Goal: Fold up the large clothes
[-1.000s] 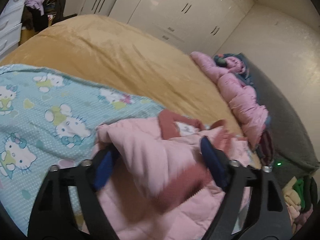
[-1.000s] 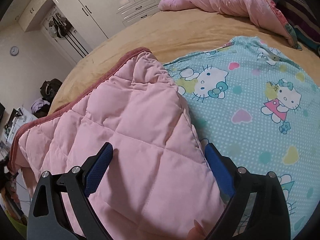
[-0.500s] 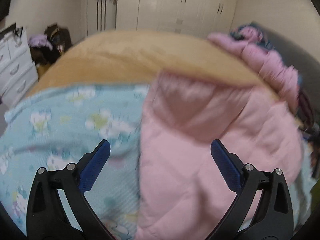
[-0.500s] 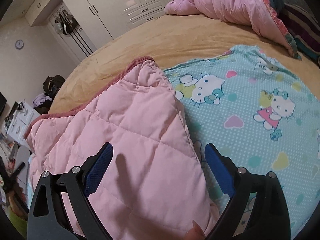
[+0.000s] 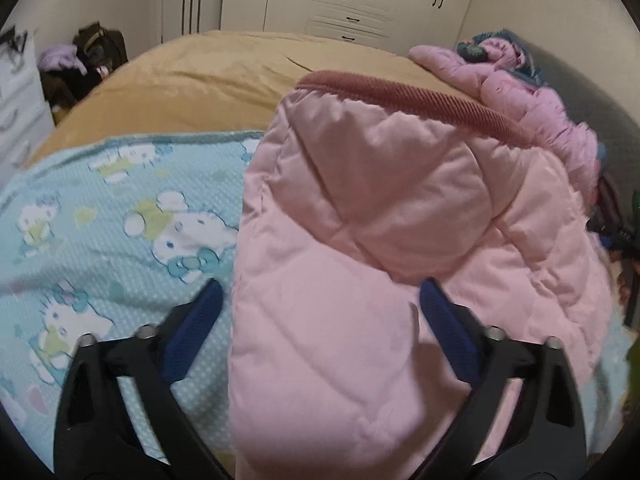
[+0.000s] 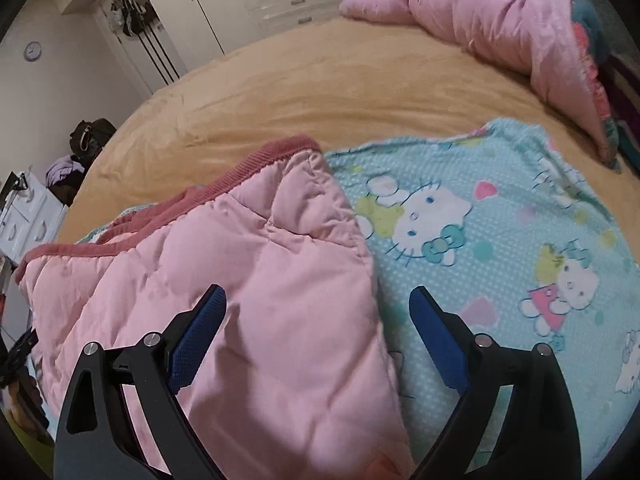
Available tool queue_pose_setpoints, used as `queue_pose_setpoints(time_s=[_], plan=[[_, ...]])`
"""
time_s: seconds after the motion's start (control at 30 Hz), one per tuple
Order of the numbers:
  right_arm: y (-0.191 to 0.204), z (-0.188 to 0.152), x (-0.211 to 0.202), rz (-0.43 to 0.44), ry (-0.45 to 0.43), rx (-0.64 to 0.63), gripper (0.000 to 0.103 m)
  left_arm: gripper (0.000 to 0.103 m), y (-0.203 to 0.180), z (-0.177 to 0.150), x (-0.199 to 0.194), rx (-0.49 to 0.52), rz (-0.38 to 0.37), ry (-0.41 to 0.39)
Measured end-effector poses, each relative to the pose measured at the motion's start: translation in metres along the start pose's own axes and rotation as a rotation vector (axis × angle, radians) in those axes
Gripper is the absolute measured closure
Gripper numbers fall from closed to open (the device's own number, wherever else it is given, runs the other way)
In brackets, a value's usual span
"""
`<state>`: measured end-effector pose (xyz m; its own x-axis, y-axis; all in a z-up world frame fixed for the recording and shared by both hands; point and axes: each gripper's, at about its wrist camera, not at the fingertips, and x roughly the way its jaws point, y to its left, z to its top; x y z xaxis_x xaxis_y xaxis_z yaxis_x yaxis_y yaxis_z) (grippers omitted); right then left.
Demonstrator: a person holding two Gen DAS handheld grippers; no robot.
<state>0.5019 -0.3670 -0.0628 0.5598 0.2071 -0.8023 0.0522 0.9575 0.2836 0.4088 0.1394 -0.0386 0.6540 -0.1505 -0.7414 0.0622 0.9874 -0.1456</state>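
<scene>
low in both frames, our left gripper [image 5: 318, 312] and right gripper [image 6: 318, 314] straddle opposite edges of the pink quilted jacket [image 6: 248, 304], jaws closing, nothing pinched yet (we should bite both layers).

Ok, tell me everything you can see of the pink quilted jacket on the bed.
The pink jacket is puffy, soft-looking fabric stitched into padded squares, with a darker pink ribbed band along its far edge. It lies folded over itself in a loose bundle, partly on the cartoon-cat blanket, which covers a tan bedspread. The left gripper and right gripper both hover over it, their jaws closing; the jacket's edge lies between each pair of fingers, but no pad presses on it.
</scene>
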Motion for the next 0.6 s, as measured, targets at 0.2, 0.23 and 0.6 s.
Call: queue_pose_setpoints(time_s=[0.2, 0.23, 0.6], plan=[[0.012, -0.011, -0.002, -0.003, -0.038, -0.063, 0.061, 0.080, 0.002, -0.002, -0.003, -0.005, 0.018, -0.005], [0.014, -0.013, -0.006, -0.007, -0.053, -0.079, 0.064, 0.083, 0.001, -0.002, -0.005, 0.007, 0.018, -0.009], [0.018, -0.020, -0.072, 0.049, -0.225, -0.070, 0.081, 0.095, -0.008, 0.005, -0.052, 0.022, -0.014, -0.130]])
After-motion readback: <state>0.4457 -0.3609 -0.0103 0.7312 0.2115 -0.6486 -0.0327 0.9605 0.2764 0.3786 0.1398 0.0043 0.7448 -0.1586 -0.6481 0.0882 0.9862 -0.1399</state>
